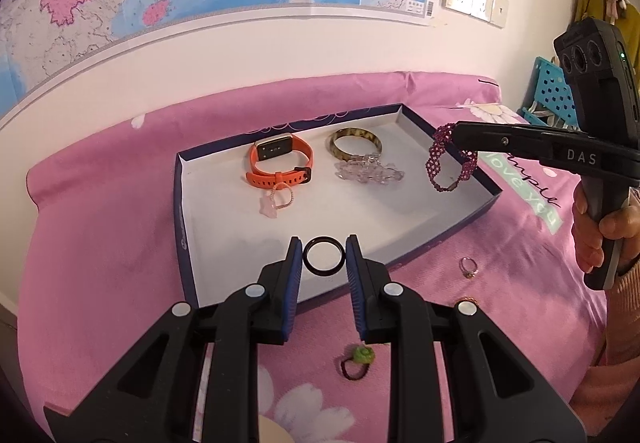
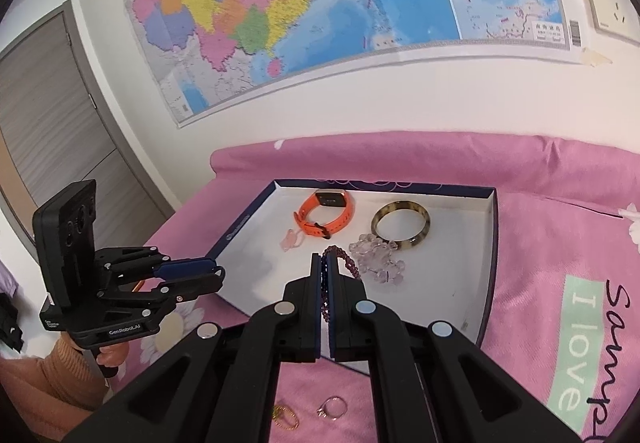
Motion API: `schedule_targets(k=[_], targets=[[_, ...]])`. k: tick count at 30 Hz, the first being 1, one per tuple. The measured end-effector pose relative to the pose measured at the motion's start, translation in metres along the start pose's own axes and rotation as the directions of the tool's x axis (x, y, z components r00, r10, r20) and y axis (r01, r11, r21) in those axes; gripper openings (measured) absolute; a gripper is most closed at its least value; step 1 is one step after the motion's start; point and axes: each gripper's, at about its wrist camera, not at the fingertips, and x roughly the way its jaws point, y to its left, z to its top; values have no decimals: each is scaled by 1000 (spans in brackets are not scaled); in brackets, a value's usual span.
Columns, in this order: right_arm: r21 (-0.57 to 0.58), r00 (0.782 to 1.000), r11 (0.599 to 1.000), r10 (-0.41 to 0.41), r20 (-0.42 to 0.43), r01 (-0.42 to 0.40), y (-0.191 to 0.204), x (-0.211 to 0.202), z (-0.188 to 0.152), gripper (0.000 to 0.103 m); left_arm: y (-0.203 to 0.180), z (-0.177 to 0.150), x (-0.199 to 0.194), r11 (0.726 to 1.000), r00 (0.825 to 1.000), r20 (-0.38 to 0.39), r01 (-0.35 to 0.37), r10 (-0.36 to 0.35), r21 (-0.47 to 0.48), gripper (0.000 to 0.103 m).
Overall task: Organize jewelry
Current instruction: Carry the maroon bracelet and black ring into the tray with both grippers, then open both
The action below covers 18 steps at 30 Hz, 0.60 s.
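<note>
My left gripper (image 1: 323, 255) is shut on a thin black ring (image 1: 323, 261), held upright between its blue pads over the near edge of a shallow dark-blue box (image 1: 181, 199). From the right, my right gripper (image 1: 454, 131) reaches over the box's right side, shut on a purple beaded bracelet (image 1: 438, 159) that dangles from its tips. In the right wrist view the bracelet (image 2: 347, 262) curls out of the shut right gripper (image 2: 325, 263) above the box (image 2: 491, 219). The left gripper (image 2: 219, 275) is at the box's left corner.
In the box lie an orange watch (image 1: 280, 163), a tortoiseshell bangle (image 1: 354, 145), a clear crystal bracelet (image 1: 368, 173) and a pink bead ring (image 1: 276, 201). On the pink bedspread in front lie a silver ring (image 1: 469, 267), a green flower ring (image 1: 358, 361) and a gold ring (image 2: 286, 417).
</note>
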Motion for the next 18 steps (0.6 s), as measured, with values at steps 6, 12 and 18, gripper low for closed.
schedule_targets(k=[6, 12, 18], targets=[[20, 1000, 1000, -14, -24, 14, -7, 16, -1, 1, 2, 5, 13, 1000, 1000, -20, -5, 5, 0, 23], [31, 999, 999, -28, -35, 29, -12, 24, -2, 1, 4, 10, 27, 1000, 999, -44, -7, 6, -9, 23], [38, 999, 998, -39, -37, 40, -15, 27, 0, 1, 6, 12, 38, 1000, 998, -64, -12, 11, -15, 23]])
